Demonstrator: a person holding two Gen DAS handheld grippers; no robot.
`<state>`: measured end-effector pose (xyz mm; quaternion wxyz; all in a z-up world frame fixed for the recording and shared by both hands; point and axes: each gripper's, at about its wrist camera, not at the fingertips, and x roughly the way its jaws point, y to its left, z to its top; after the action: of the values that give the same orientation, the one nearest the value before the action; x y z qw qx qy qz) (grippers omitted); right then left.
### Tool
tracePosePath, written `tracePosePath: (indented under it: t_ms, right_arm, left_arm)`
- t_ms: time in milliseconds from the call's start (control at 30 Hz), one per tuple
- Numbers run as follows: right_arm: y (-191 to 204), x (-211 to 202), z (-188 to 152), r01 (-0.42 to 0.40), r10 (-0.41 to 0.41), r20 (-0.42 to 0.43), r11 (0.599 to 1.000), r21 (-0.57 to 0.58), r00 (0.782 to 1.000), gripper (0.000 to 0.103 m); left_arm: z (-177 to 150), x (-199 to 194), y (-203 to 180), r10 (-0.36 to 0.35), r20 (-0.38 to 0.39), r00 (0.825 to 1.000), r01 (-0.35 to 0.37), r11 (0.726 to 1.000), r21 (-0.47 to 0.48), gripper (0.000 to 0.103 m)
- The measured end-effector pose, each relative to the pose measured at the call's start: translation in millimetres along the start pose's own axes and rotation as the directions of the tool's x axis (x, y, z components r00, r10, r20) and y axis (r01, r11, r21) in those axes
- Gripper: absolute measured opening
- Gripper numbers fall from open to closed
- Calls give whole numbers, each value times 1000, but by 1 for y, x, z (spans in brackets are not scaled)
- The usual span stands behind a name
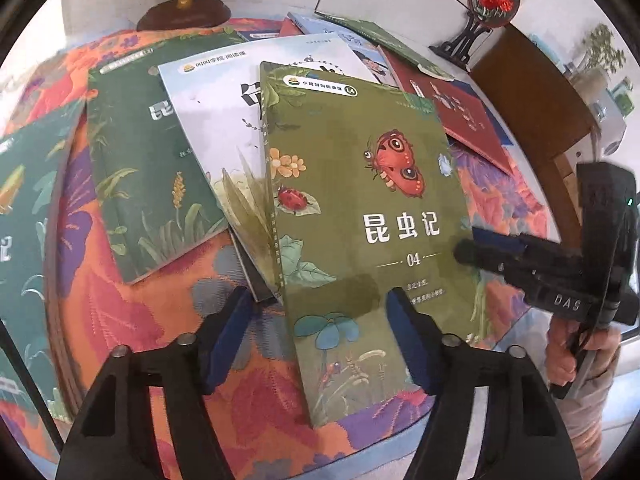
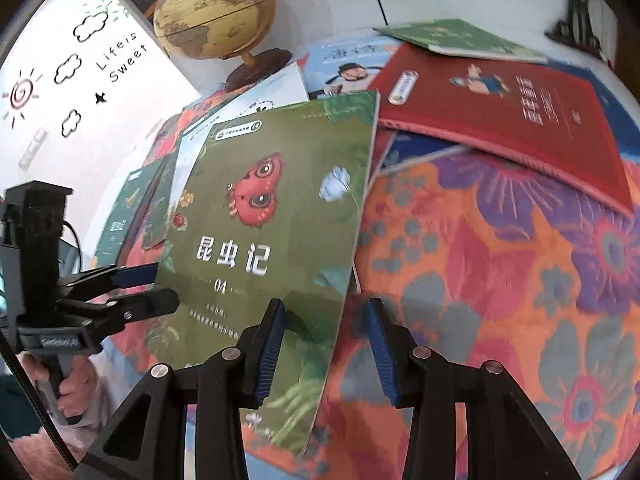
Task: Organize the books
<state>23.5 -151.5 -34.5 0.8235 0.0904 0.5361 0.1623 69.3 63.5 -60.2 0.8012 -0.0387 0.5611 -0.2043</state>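
Centre frame, one olive book (image 1: pixel 360 200); upper right, one red book (image 1: pixel 460 116); left gripper (image 1: pixel 318 312) and right gripper (image 2: pixel 326 320) both spread apart astride olive book's edges.

a desk (image 2: pixel 500 264) covered by a bright floral cloth in orange, pink and purple. lying on it are scattered picture books: two dark green books (image 1: pixel 148 168) at the left, a white book (image 1: pixel 212 120), a red book (image 2: pixel 520 120) at the right, and pale blue books behind. a tan globe (image 2: pixel 216 8) stands at the back.
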Motion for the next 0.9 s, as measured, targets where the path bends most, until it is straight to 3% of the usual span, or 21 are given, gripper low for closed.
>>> tracePosePath:
  t_ms: [67,133,267,367,433,567,667,767,800,867,900]
  right_arm:
    - [2,-1,-2,-3,3,3,1000,15,1000,41]
    - [9,-3,-6,-22,22,-18,1000,7,1000,34]
    - [21,-19,-31,-16,14,-46,999,-34,999,34]
    - [17,-23,-51,-39,36,-97,999,-31,995,34]
    - [5,-22,-55,-92,91,-103,996,-2,990,34]
    - [-21,-17,-45,-256,260,-90,965,57,961,34]
    - [-43,-9,-44,-380,390,-40,912,153,920,33]
    - [-54,-5,-41,-432,441,-11,884,182,898,32]
    - [-54,-5,-40,-428,436,-5,886,179,900,30]
    - [-47,-5,-38,-366,371,-4,917,159,928,19]
    - [-42,-5,-33,-335,338,1,932,138,941,18]
  left_arm:
    - [-5,-3,-7,30,4,1000,-30,999,25,57]
    - [-9,-7,-11,-3,-10,1000,3,999,39,54]
    - [-30,-13,-30,41,-25,999,-38,993,112,53]
    - [-43,-13,-29,-8,-67,998,17,991,133,53]
    - [-42,-10,-23,-53,-76,996,62,991,118,53]
    - [-28,-5,-4,-174,-84,981,177,984,32,53]
    - [-25,-3,19,-296,-78,952,290,954,-81,51]
    - [-27,0,33,-326,-70,943,314,938,-147,35]
    - [-27,1,35,-324,-72,943,311,938,-151,32]
    - [-29,1,35,-309,-68,949,295,941,-165,24]
    - [-29,1,34,-291,-67,954,278,948,-157,24]
